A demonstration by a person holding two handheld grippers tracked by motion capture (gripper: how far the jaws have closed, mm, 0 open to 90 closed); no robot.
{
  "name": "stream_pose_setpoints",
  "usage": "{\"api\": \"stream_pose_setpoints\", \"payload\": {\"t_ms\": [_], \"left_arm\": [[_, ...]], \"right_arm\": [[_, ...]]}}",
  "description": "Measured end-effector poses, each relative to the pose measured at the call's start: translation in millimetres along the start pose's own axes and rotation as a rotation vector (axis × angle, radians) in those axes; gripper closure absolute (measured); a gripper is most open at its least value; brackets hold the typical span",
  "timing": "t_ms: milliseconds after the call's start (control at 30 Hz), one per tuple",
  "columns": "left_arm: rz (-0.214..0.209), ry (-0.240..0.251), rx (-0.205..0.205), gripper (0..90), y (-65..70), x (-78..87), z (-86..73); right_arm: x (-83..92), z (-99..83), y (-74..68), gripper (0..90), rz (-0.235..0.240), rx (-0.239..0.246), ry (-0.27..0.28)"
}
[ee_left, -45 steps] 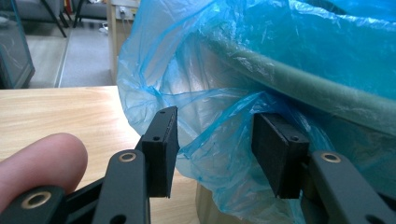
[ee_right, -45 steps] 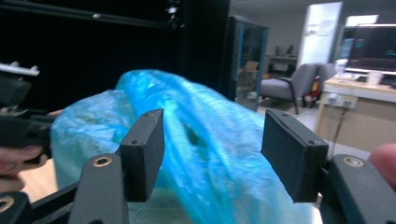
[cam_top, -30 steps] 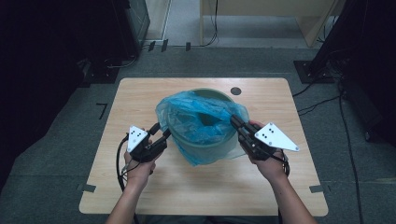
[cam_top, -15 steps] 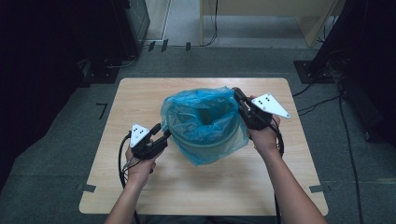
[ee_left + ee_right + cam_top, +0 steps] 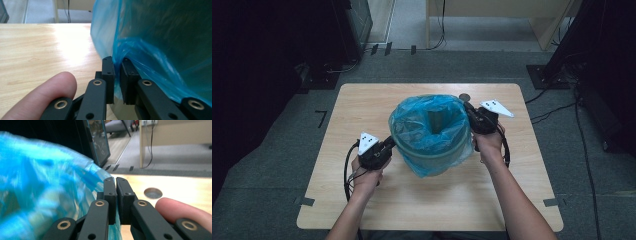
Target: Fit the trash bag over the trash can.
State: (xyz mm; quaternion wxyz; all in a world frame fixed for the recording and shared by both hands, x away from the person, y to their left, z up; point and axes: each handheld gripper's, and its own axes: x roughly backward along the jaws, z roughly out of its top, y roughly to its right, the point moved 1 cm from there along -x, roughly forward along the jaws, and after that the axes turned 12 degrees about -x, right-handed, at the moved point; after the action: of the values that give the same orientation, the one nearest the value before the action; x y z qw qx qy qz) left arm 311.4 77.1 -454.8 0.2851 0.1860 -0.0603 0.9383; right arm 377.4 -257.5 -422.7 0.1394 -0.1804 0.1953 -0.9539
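left gripper (image 5: 388, 145): jaws have just closed, clenched on a fold of the blue bag (image 5: 432, 131), which lies just right of it over the bin's near-left rim.
right gripper (image 5: 471, 114): pinching the bag's far-right edge; bag lies to its left.

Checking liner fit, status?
Left gripper jaws just closed, pinching bag film low on bin's side. Right gripper shut on bag at far rim. Table clear around bin.

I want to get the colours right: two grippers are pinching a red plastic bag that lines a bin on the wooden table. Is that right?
Not quite: the plastic bag is blue, not red, as the high view shows. The left gripper and right gripper do pinch it, and it lines a bin on the wooden table.
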Motion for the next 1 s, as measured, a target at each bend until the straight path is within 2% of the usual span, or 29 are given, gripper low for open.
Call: {"api": "stream_pose_setpoints", "payload": {"t_ms": [67, 133, 233, 400, 433, 500, 533, 567, 600, 700, 733, 800, 833, 900, 933, 967, 1000], "left_arm": [[0.006, -0.024, -0.004, 83.9, -0.2, -2.6, -2.2], [0.01, -0.038, -0.008, 84.3, -0.5, -4.1, -3.2], [0.007, -0.08, 0.004, 86.0, 0.4, -10.3, -9.1], [-0.002, -0.11, -0.001, 86.9, 1.3, -14.2, -13.7], [-0.005, -0.116, -0.002, 86.9, 1.9, -14.7, -14.3], [-0.021, -0.132, -0.014, 87.7, 4.9, -16.6, -15.7], [-0.013, -0.132, -0.018, 88.4, 5.1, -16.7, -16.0], [-0.013, -0.132, -0.018, 88.5, 5.1, -16.7, -16.0], [-0.019, -0.132, -0.014, 88.6, 2.7, -15.4, -16.6], [-0.017, -0.129, -0.007, 89.2, -2.1, -12.4, -18.1], [-0.017, -0.129, -0.007, 89.1, -2.1, -12.4, -18.1], [0.002, -0.128, 0.007, 89.0, -6.2, -10.8, -18.7], [0.023, -0.126, 0.029, 88.7, -10.3, -9.5, -19.3], [0.032, -0.107, 0.064, 88.8, -13.3, -8.5, -20.3], [0.032, -0.107, 0.064, 88.5, -13.3, -8.5, -20.3], [0.056, -0.098, 0.064, 87.3, -14.8, -7.8, -20.2], [0.056, -0.098, 0.064, 85.3, -14.8, -7.8, -20.2]], "right_arm": [[-2.4, -6.3, 1.9, 88.0, -0.003, -0.027, -0.022], [-3.9, -9.6, 3.2, 88.1, -0.01, -0.035, -0.034], [-7.5, -25.6, 6.6, 88.4, -0.012, -0.067, -0.082], [-4.2, -39.6, 3.6, 90.0, 0.016, -0.058, -0.104], [-2.3, -41.8, 2.7, 90.0, 0.02, -0.066, -0.104], [5.3, -47.8, 0.2, 90.0, 0.064, -0.101, -0.115], [8.7, -50.3, -1.8, 90.0, 0.073, -0.1, -0.115], [8.7, -50.3, -1.8, 90.0, 0.073, -0.1, -0.115], [17.4, -55.7, -5.6, 90.0, 0.083, -0.112, -0.108], [32.3, -65.7, -12.4, 90.0, 0.078, -0.108, -0.096], [32.3, -65.7, -12.4, 90.0, 0.078, -0.108, -0.096], [49.5, -77.1, -20.3, 90.0, 0.113, -0.09, -0.1], [55.4, -81.2, -23.7, 90.0, 0.13, -0.08, -0.103], [67.5, -89.3, -31.3, 90.0, 0.138, -0.019, -0.093], [72.7, -92.1, -33.9, 90.0, 0.138, 0.019, -0.087], [77.3, -93.9, -35.1, 90.0, 0.145, 0.051, -0.083], [77.3, -93.9, -35.1, 90.0, 0.145, 0.051, -0.083]]}}
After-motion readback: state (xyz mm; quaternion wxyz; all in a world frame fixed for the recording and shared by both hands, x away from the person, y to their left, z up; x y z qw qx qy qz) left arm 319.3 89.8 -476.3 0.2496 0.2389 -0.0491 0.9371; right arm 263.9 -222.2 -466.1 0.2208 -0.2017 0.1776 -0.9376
